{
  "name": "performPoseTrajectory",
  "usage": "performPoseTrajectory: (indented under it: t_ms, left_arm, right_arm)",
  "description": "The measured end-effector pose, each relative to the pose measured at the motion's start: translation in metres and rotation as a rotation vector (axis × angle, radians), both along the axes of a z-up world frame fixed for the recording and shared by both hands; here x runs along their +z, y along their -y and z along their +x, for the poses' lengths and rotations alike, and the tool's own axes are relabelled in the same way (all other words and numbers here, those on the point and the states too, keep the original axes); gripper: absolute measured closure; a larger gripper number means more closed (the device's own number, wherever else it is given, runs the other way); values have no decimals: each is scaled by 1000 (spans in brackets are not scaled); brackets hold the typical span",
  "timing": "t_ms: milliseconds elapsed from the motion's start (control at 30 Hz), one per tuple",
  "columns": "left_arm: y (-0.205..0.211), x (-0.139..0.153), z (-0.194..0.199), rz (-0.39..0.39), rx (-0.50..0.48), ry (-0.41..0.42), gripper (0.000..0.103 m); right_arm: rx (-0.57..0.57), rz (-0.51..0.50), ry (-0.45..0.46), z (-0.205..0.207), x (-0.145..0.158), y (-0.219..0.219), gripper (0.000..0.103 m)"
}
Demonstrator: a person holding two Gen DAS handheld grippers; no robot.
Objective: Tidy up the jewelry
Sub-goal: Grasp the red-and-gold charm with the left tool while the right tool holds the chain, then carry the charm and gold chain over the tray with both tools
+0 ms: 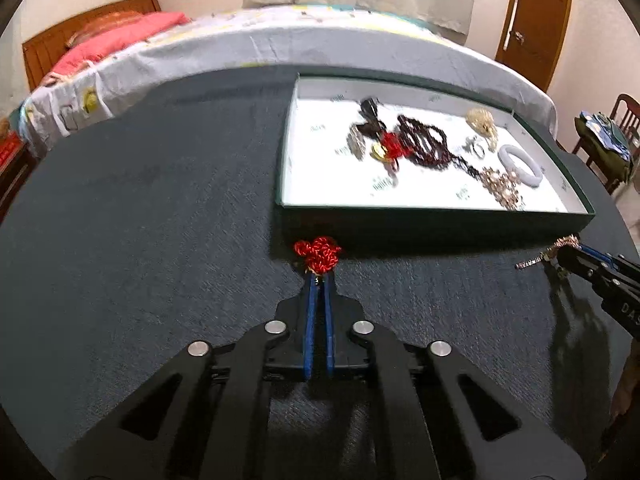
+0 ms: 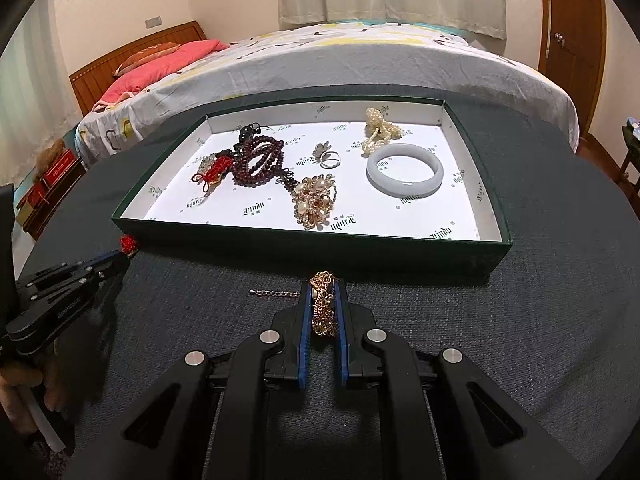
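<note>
Left gripper (image 1: 319,276): clamped on red knotted charm (image 1: 318,255); right gripper (image 2: 323,296): clamped on gold chain bracelet (image 2: 322,304); both held just before green tray (image 2: 304,236), likely for depositing inside

Dark cloth-covered table (image 2: 520,320); green tray (image 2: 304,236) on it, seemingly flat.

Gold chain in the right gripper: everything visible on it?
The gold chain is a bunched tangle of fine gold-toned links, metal by its look, with one pale bead among them. The right gripper is shut on it, blue pads pressing both sides. A thin silvery tail trails left onto the dark table cloth, just before the box.
</note>
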State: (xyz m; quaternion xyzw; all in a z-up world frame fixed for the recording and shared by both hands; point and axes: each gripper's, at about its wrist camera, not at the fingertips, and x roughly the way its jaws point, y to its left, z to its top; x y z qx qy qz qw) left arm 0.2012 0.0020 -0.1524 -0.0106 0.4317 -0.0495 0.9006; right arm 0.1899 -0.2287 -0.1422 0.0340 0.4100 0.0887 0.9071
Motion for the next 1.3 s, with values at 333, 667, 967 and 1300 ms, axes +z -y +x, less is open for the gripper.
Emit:
performPoseTrajectory:
  t_ms: [333,667,967,1300]
  left_arm:
    - [1,6,3,-13,30,12,64]
    - [7,1,12,-1,19,16,86]
    - [8,5,5,11,5,41,93]
    - [6,18,-10,0,5,70,93]
  right_arm:
    - [4,7,-6,0,-2,-2,92]
    - [6,9,-16,1,-6,-2,92]
    - [5,4,-10,0,-4,-3,92]
    - [4,-6,32,-10,12,-4,92]
